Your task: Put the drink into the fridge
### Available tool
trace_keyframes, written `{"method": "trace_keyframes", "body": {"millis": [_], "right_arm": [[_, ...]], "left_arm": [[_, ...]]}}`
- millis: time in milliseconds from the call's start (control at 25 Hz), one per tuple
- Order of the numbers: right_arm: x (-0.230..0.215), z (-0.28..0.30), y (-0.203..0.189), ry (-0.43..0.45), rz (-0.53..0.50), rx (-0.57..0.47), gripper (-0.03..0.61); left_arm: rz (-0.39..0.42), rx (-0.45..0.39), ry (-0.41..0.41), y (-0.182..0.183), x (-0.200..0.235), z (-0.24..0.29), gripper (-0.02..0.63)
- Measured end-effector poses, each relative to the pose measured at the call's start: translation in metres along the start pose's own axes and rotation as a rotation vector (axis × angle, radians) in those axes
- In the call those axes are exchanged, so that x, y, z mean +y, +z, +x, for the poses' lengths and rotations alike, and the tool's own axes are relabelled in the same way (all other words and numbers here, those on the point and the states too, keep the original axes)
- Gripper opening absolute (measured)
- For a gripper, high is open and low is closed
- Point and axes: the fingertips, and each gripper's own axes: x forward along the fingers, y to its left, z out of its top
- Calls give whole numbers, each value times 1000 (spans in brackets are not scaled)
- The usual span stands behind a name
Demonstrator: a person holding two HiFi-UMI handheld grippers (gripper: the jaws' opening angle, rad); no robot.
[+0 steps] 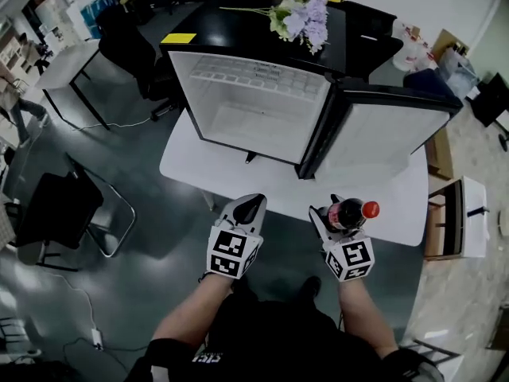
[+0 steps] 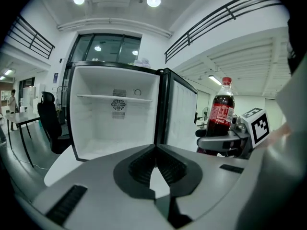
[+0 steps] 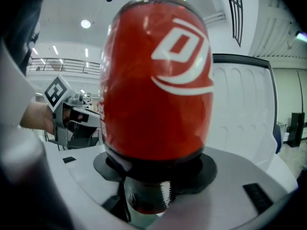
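The fridge (image 1: 254,110) stands open on a white table (image 1: 187,161). Its door (image 1: 390,134) is swung wide to the person's right. Inside it is white, with one shelf (image 2: 112,97) across the upper part and a round fan grille (image 2: 118,104) on the back wall.

The drink is not in the fridge. It is a cola bottle (image 1: 354,211) with a red cap and red label, out in front of the open door, near the table's front edge. The right gripper (image 1: 332,213) has it clamped low on the body, with a jaw pressed to either side. From the left gripper view the bottle stands upright in that grip, its cap well above the jaws. In the right gripper view the red label fills nearly everything, with the white inside of the door behind it.

The left gripper (image 1: 246,208) is in front of the fridge's opening, level with the right one and a little apart from it. Its jaws are together at the tips and hold nothing. It points straight at the fridge's interior.

On the black top of the fridge lie purple flowers (image 1: 306,14), towards the door side, and a yellow note (image 1: 179,38) sits at the far corner from the door. Left of the fridge, down on the grey floor, stands a dark chair (image 1: 64,209). Further back on that side there is another white table (image 1: 67,66).
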Motion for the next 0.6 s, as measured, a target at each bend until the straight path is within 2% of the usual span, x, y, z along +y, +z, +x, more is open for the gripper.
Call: {"method": "trace_keyframes", "body": {"millis": [160, 320, 600], "right_arm": [[48, 39, 22, -30, 48, -22, 264], [82, 58, 42, -33, 25, -41, 264], [100, 82, 43, -34, 2, 9, 264]], "left_arm": [[-8, -4, -27, -9, 55, -30, 18], [-5, -14, -31, -8, 92, -51, 18], [-36, -27, -10, -4, 129, -54, 18]]}}
